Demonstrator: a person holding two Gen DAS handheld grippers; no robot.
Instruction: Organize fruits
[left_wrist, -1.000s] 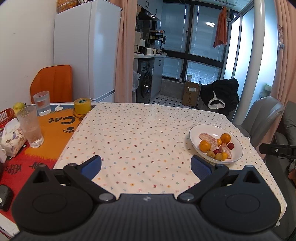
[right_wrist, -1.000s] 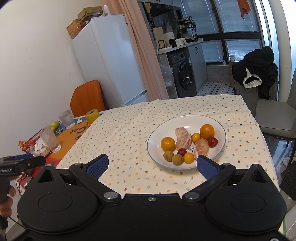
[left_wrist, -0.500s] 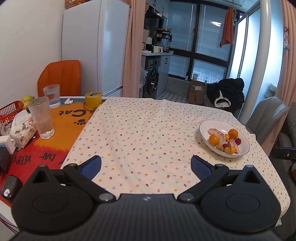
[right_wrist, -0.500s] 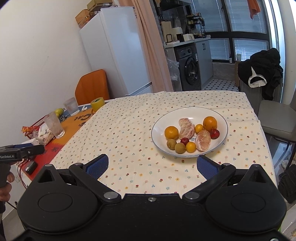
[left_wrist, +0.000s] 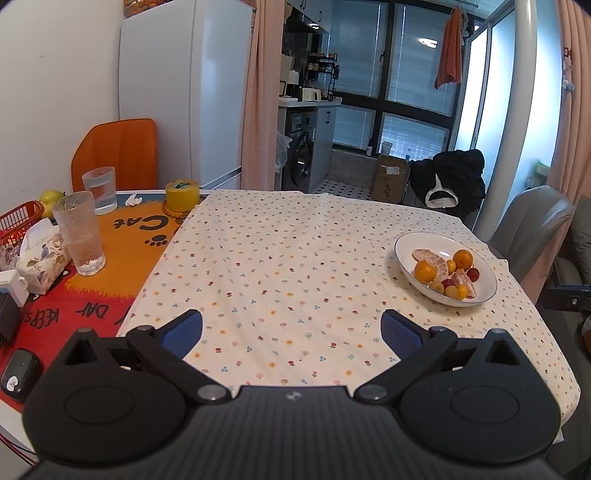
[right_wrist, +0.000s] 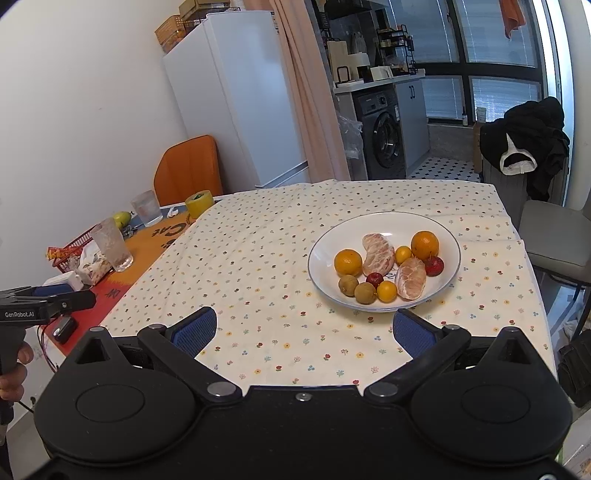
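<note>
A white plate (right_wrist: 384, 225) (left_wrist: 424, 242) of mixed fruit sits on the flowered tablecloth (right_wrist: 266, 258) toward the table's right side. It holds two oranges (right_wrist: 348, 262), two peeled citrus pieces (right_wrist: 377, 253), small yellow, brown and red fruits. My right gripper (right_wrist: 303, 332) is open over the near cloth, just short of the plate, with nothing between its blue pads. In the left wrist view the left gripper (left_wrist: 291, 330) hovers open and empty above the cloth's near middle, the plate far to its right. The left gripper's body also shows at the right wrist view's left edge.
On the orange mat at the left stand two glasses (left_wrist: 82, 236), a yellow tape roll (left_wrist: 182, 195), a tissue pack (left_wrist: 42, 256), a red basket (left_wrist: 16, 221) and a pear (left_wrist: 51, 196). A grey chair (left_wrist: 528, 225) stands past the plate; an orange chair and a fridge lie behind.
Both grippers have pulled back and risen a little, so the table and plate appear smaller and farther away. Both stay open. The fruit has not moved.
</note>
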